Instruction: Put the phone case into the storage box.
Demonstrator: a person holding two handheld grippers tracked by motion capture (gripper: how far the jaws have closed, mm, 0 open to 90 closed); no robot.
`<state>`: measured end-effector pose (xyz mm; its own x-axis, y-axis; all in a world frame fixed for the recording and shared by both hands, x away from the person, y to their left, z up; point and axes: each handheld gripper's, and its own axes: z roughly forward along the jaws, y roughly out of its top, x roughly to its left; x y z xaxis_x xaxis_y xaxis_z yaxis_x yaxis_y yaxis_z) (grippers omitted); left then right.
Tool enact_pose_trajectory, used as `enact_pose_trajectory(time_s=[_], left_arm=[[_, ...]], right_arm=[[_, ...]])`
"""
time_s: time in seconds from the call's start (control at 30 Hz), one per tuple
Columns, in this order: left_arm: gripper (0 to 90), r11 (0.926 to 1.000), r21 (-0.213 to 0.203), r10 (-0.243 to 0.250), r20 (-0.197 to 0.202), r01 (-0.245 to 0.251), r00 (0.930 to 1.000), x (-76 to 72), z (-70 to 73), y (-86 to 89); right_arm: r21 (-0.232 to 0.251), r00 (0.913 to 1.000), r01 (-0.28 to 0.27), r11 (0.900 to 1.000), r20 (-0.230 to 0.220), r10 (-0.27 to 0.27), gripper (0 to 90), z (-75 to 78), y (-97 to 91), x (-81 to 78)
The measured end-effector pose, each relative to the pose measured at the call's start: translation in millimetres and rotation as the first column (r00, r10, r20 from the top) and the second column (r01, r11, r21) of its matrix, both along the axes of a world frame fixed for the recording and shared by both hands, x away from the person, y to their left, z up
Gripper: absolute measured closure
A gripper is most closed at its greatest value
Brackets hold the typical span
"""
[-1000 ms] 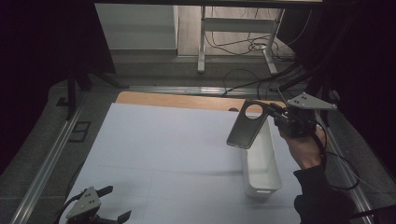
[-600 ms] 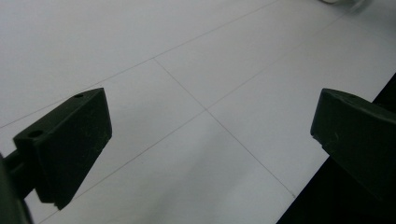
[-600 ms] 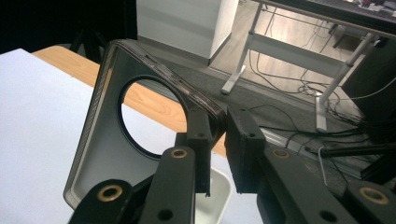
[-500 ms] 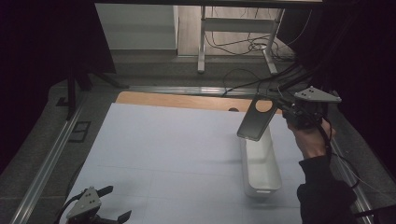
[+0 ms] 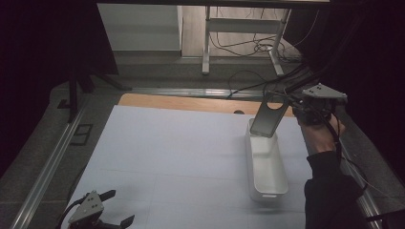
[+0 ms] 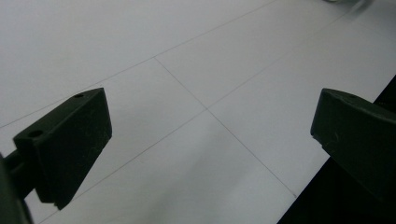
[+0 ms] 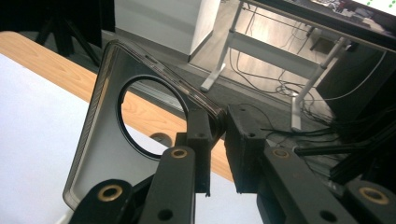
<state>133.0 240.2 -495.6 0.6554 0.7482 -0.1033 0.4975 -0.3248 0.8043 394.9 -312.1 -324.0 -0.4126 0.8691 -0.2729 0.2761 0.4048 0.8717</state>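
A translucent grey phone case (image 5: pixel 267 120) with a round camera hole hangs tilted above the far end of a long white bin (image 5: pixel 250 155). My right gripper (image 5: pixel 292 106) is shut on the case's upper edge beside the hole. In the right gripper view the case (image 7: pixel 98 140) stretches down and left from the pinching jaws of my right gripper (image 7: pixel 218 125). My left gripper (image 5: pixel 119 207) rests at the near left corner of the white table cover (image 5: pixel 167 152), open. In the left gripper view the gripper (image 6: pixel 212 107) has nothing between its wide-apart jaws, just the white surface.
A strip of bare wood (image 5: pixel 191 102) runs along the table's far edge. A metal rail (image 5: pixel 50 164) borders the left side. Beyond the table are desk legs (image 5: pixel 206 43) and loose cables (image 5: pixel 248 47) on the floor. The person's dark sleeve (image 5: pixel 329 191) lies right of the bin.
My right hand has carried the phone case to the right and farther from the person, from over the bin's middle toward its far end. The left gripper has stayed put.
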Motion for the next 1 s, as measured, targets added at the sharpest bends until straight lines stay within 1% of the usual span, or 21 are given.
enact_pose_trajectory(time_s=[0.13,0.4,0.5,0.63,0.7,0.87,0.93,1.0], left_arm=[[0.0,1.0000,0.001,0.002,0.000,-0.002,1.0000,0.1,-0.1,-0.2],[0.0,1.0000,0.004,0.002,-0.002,-0.002,1.0000,0.3,-0.1,-0.5],[0.0,1.0000,0.006,0.003,-0.003,-0.003,1.0000,0.3,-0.2,-0.6],[0.0,1.0000,0.007,0.004,-0.003,-0.004,1.0000,0.1,-0.2,-0.5],[0.0,1.0000,0.006,0.004,-0.004,-0.004,1.0000,0.0,-0.3,-0.4],[0.0,1.0000,0.007,0.006,-0.005,-0.006,1.0000,-0.2,-0.3,-0.3],[0.0,1.0000,0.006,0.008,-0.006,-0.008,1.0000,-0.1,-0.4,-0.3],[0.0,0.9999,0.006,0.009,-0.007,-0.009,0.9999,0.0,-0.4,-0.2]], right_arm=[[-0.010,1.0000,0.003,0.9999,0.006,-0.003,79.4,-2.4,-1.6,5.5],[-0.059,0.9995,-0.003,0.9983,0.031,0.004,79.4,-14.3,-2.3,18.1],[-0.082,0.9989,-0.018,0.9965,0.043,0.021,79.4,-19.3,0.4,22.4],[-0.104,0.9982,-0.031,0.9941,0.047,0.036,79.4,-27.0,3.2,28.0],[-0.110,0.9981,-0.033,0.9933,0.048,0.039,79.5,-28.9,3.7,28.9],[-0.127,0.9971,-0.045,0.9909,0.054,0.053,79.5,-41.4,3.5,34.3],[-0.123,0.9969,-0.050,0.9912,0.054,0.057,79.5,-43.7,3.6,34.9],[-0.129,0.9967,-0.051,0.9904,0.056,0.058,79.5,-48.6,3.6,35.8]])
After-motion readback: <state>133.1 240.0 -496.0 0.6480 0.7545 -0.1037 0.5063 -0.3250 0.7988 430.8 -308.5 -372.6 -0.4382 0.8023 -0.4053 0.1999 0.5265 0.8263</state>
